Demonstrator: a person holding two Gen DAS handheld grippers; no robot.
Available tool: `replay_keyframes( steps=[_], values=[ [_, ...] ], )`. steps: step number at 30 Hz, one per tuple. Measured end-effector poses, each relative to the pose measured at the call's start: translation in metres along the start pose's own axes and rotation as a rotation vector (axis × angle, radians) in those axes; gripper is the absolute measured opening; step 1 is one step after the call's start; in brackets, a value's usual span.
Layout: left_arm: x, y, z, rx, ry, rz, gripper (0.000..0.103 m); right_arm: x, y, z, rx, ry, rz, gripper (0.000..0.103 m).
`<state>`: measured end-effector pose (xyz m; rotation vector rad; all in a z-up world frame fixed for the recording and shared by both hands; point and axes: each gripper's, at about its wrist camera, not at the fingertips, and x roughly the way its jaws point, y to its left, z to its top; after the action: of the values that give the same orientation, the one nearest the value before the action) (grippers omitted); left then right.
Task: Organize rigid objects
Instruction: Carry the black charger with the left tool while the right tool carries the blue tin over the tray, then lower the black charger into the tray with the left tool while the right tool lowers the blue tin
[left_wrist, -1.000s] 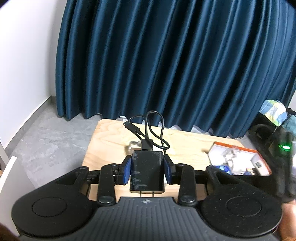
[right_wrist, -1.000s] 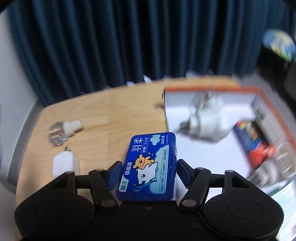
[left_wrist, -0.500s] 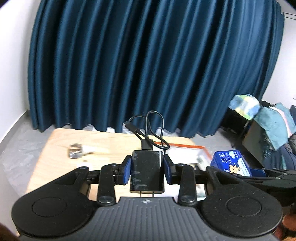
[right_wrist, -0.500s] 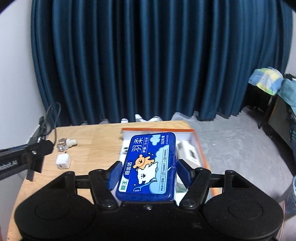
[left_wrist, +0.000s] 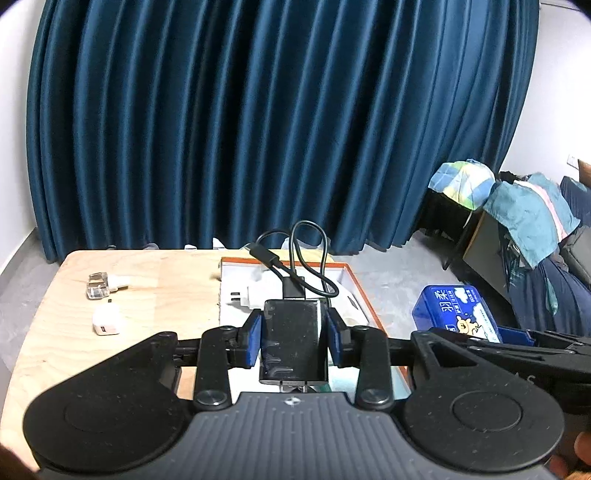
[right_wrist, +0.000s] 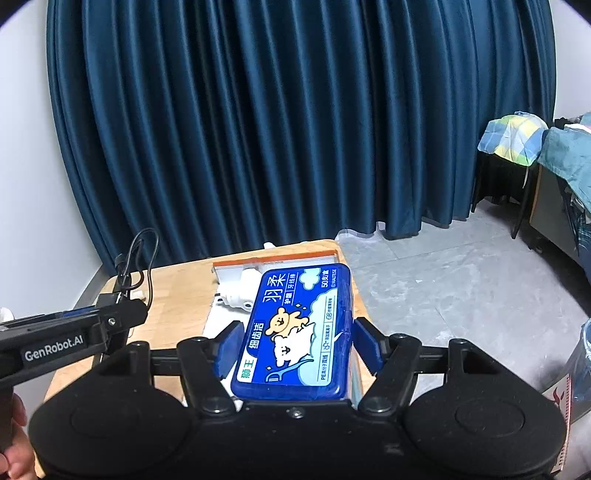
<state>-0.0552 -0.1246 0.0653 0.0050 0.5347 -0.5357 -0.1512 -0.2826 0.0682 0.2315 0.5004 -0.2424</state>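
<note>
So the glossy black rectangular plastic charger block (left_wrist: 293, 334) sits clamped between the blue pads of the left tool (left_wrist: 294, 334), prongs toward the camera, its thin black looped cable (left_wrist: 308, 254) sticking out ahead. I'd guess it's light and stiff, but that shiny shell looks slippery, so pinching the flat side faces, as now, seems the sensible hold. The cable is the floppy bit and could snag on something.

The right tool (right_wrist: 295, 341) is squeezed on a blue rounded plastic floss-pick box with a cartoon bear label (right_wrist: 295, 328), gripped across its long sides near the back end. Probably light and rigid too, maybe a bit rattly inside; the smooth lid might slide if the pads ease off.

Just ahead of and below both tools is a shallow white cardboard tray with an orange rim (left_wrist: 356, 280), holding a white plug adapter (right_wrist: 236, 293). It rests on the light wooden desk (left_wrist: 166, 295). Off to the left of the left tool, on bare desk, lie a small white cube charger (left_wrist: 107, 320) and a clear-and-white little plug thing (left_wrist: 103, 285). Dark blue curtain (left_wrist: 258, 129) behind everything.
</note>
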Motion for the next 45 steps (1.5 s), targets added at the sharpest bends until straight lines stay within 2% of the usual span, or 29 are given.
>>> replay_keyframes(
  steps=[6, 14, 45],
  values=[
    [0.004, -0.009, -0.008, 0.014, 0.016, -0.002, 0.036, -0.005, -0.013, -0.006, 0.017, 0.009, 0.023, 0.078],
    [0.007, -0.010, -0.016, 0.006, 0.042, 0.007, 0.036, 0.002, -0.012, -0.004, 0.012, 0.020, 0.031, 0.078],
    [0.013, -0.014, -0.018, 0.006, 0.065, -0.011, 0.036, 0.006, -0.013, -0.010, -0.005, 0.027, 0.040, 0.078]
  ],
)
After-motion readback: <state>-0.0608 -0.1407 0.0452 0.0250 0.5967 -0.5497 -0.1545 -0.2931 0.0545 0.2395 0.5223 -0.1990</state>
